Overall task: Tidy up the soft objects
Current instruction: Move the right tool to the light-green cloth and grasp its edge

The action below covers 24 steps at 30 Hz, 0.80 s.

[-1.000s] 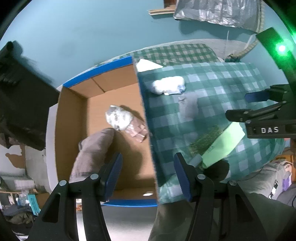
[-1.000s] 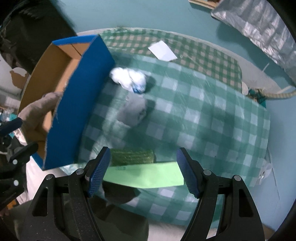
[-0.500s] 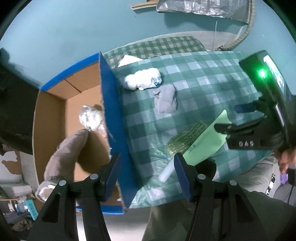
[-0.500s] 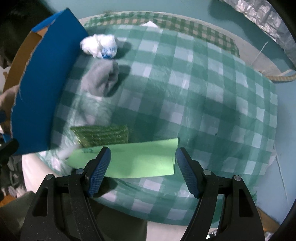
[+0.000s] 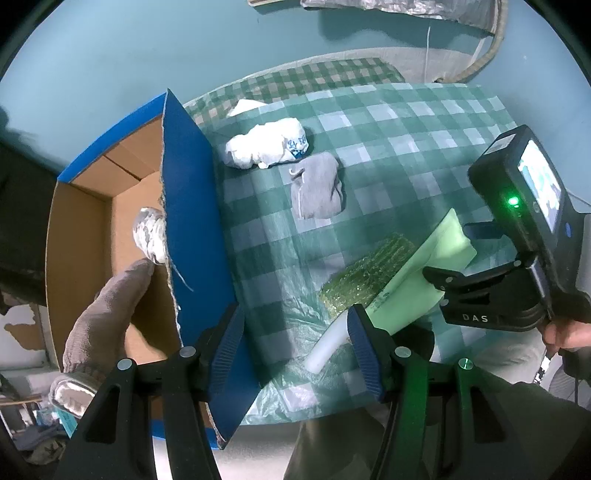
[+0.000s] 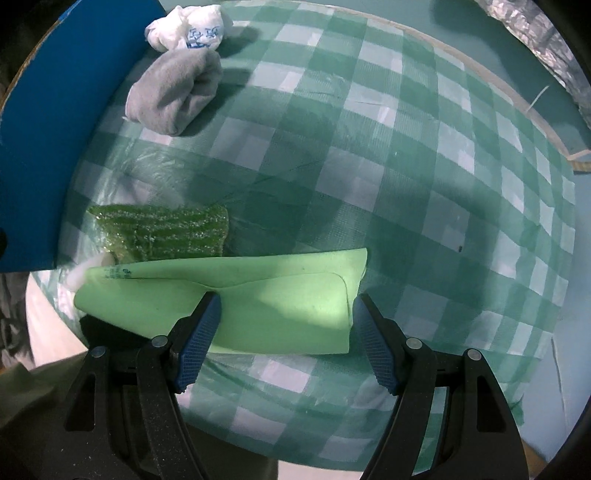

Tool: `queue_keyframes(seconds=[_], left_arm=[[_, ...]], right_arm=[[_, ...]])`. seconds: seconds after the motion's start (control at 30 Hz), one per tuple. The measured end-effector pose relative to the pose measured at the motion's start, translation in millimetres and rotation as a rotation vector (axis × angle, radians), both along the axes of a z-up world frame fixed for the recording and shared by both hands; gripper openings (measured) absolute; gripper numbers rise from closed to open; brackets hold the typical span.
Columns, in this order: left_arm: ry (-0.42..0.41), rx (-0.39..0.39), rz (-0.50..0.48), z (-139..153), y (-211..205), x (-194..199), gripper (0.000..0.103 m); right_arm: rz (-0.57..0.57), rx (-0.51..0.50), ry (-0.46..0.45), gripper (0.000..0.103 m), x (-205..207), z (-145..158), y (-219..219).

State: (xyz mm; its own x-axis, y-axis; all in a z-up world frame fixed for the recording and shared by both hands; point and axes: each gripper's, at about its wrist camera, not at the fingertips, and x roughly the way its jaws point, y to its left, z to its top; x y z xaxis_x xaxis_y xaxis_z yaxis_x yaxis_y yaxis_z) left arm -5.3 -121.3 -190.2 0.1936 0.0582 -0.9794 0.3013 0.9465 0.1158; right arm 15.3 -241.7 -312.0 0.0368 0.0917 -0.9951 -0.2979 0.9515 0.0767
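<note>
Checked tablecloth (image 6: 406,166) under green foam sheet (image 6: 280,295) (both claws (image 5: 295,345) (image 6: 286,338) agape, empty).

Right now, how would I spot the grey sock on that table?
Find the checked tablecloth beside the blue box. Near the box lies the grey sock, a soft bundle between the white cloth and the glittery green sponge, the only plain grey thing.

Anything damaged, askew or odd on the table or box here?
The cardboard box has a ragged, torn top edge on its blue wall, with a loose strip hanging. A brown sock droops over the box's near rim, half out. The light green cloth overhangs the table edge.
</note>
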Motion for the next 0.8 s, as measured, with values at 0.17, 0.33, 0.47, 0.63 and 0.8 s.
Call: queue_keyframes(seconds=[0.17,0.33,0.47,0.63,0.8], left_arm=[[0.004,0.007,-0.001,-1.7,-1.1,0.3,0.06],[0.001,0.012,-0.006,-2.5,-3.1,2.4,0.063],[0.0,0.011,-0.012,-3.0,-5.5,5.3,0.063],[0.0,0.016,-0.037,-3.7,-12.0,8.2,0.064],[0.006,0.016,-0.048,-6.4,-15.2,9.3,0.065]], right_arm=[[0.015,0.002,-0.032,0.074,-2.6,0.1,-1.6],[0.042,-0.041,-0.072,0.049,-11.1,3.1,-0.6],[0.03,-0.043,-0.079,0.013,-10.8,5.9,-14.0],[-0.046,-0.015,-0.043,0.009,-5.1,4.8,-38.8],[-0.113,0.058,0.011,0.044,-0.6,9.5,-56.2]])
